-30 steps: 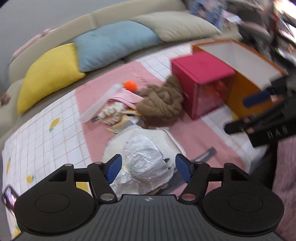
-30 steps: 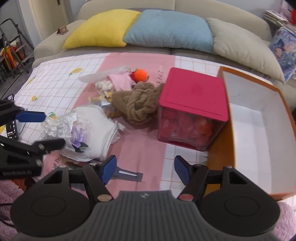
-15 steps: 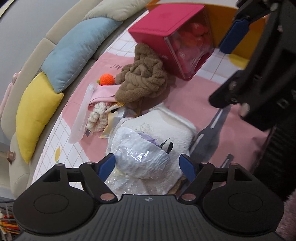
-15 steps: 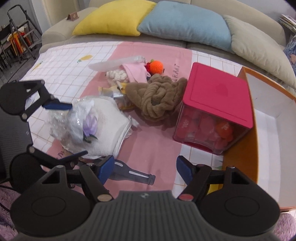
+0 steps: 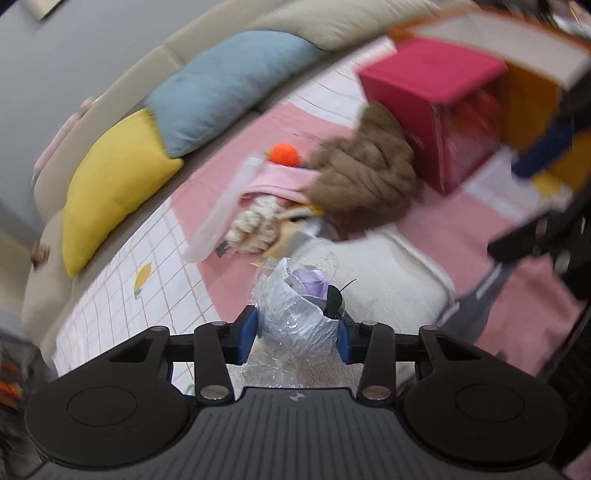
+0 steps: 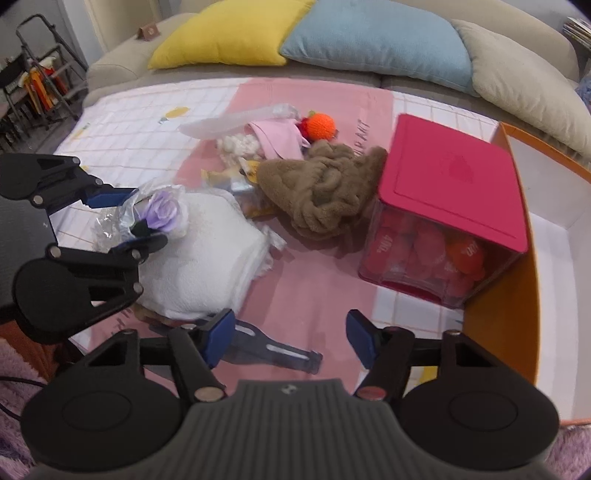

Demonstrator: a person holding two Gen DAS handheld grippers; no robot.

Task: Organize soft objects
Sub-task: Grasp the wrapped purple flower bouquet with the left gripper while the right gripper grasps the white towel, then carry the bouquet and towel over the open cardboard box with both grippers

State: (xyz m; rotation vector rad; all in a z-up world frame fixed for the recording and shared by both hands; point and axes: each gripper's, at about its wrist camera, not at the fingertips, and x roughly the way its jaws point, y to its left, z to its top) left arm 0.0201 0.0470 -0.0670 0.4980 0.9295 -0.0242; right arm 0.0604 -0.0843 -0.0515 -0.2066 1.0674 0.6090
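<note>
A purple fabric flower in crinkled clear wrap [image 5: 295, 306] [image 6: 162, 210] lies against a white folded cloth [image 5: 391, 273] [image 6: 207, 258]. My left gripper [image 5: 295, 336] [image 6: 129, 219] is closing on it, and both blue pads touch the wrap. A brown knotted plush [image 6: 325, 192], a pink cloth [image 6: 280, 136], a cream knitted piece [image 6: 240, 144] and an orange knitted ball [image 6: 321, 125] lie in a heap behind. My right gripper [image 6: 290, 339] hangs over the pink mat [image 6: 314, 280], its jaws closing a little with nothing between them.
A clear box with a red lid [image 6: 454, 177], full of red soft pieces, stands to the right of the heap. Beside it sits an orange box [image 6: 498, 325] with a white inside. Yellow [image 6: 229, 33], blue [image 6: 376, 40] and beige [image 6: 517, 77] cushions line the sofa behind.
My left gripper sank onto the wrapped flower and its jaws came in from wide apart to touch the wrap. The right gripper drifted slightly.
</note>
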